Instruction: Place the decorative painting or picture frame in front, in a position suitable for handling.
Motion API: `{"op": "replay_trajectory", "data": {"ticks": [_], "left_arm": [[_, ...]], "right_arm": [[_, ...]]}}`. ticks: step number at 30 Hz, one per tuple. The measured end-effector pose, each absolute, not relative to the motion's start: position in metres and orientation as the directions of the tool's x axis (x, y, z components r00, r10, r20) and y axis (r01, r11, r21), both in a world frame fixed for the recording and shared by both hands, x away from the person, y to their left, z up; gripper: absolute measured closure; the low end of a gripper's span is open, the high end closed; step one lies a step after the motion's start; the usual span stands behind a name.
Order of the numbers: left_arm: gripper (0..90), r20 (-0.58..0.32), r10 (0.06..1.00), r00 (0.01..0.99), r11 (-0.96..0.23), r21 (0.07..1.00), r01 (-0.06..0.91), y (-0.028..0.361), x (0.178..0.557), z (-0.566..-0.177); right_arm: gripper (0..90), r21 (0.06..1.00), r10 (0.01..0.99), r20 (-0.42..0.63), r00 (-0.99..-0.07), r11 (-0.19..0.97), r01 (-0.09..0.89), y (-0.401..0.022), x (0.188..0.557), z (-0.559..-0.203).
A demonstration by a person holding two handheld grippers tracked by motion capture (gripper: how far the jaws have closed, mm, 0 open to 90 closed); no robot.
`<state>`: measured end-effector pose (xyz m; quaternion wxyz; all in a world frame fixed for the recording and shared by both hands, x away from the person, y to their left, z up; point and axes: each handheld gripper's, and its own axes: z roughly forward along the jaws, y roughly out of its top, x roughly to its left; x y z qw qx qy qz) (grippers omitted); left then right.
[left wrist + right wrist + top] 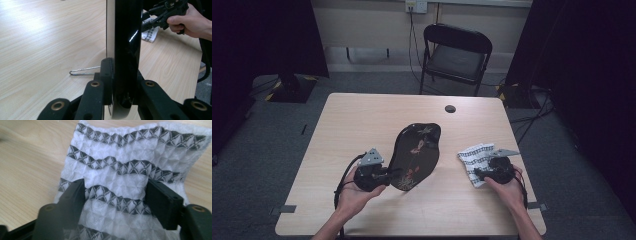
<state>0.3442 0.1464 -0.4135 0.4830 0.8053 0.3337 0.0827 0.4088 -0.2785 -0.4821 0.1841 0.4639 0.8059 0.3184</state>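
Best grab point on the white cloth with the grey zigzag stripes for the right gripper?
Probably the near edge of the cloth, from above. It lies flat on the table, so a sideways approach has nothing to bite. The right gripper already hangs open over it, one of its fingers on each side; lower it until the tips press into the fabric and close to pinch up a fold.

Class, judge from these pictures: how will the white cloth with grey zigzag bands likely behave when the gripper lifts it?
The white cloth with grey zigzag bands will probably flop and drape, since it already lies rumpled on the table. Its waffled weave looks grippy, so slipping from the right gripper seems unlikely. It appears light.
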Motion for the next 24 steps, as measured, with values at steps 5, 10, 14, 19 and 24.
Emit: {"op": "replay_trajectory", "data": {"ticks": [5,10,14,19,24], "left_arm": [[79.8,-0.189,0.617,0.764,-0.322,0.825,0.464,0.1426,0.3426,-0.4117],[79.9,-0.193,0.609,0.769,-0.321,0.827,0.461,0.1407,0.3433,-0.4125],[79.9,-0.189,0.609,0.77,-0.321,0.829,0.457,0.1402,0.3429,-0.4129],[79.6,-0.207,0.605,0.769,-0.309,0.829,0.466,0.141,0.3439,-0.4137],[79.6,-0.19,0.605,0.773,-0.32,0.832,0.454,0.1408,0.3438,-0.4134]], "right_arm": [[40.1,0.674,0.859,0.006,-0.513,0.375,0.636,-0.2819,0.4091,-0.4846],[52.7,0.672,0.851,-0.004,-0.525,0.391,0.629,-0.2775,0.4062,-0.4838],[67.1,0.674,0.848,0.006,-0.53,0.389,0.629,-0.2772,0.4059,-0.4831],[77.2,0.673,0.847,0.025,-0.531,0.378,0.636,-0.28,0.4074,-0.4827],[79.7,0.673,0.846,0.04,-0.532,0.37,0.64,-0.2804,0.4059,-0.4805]]}}
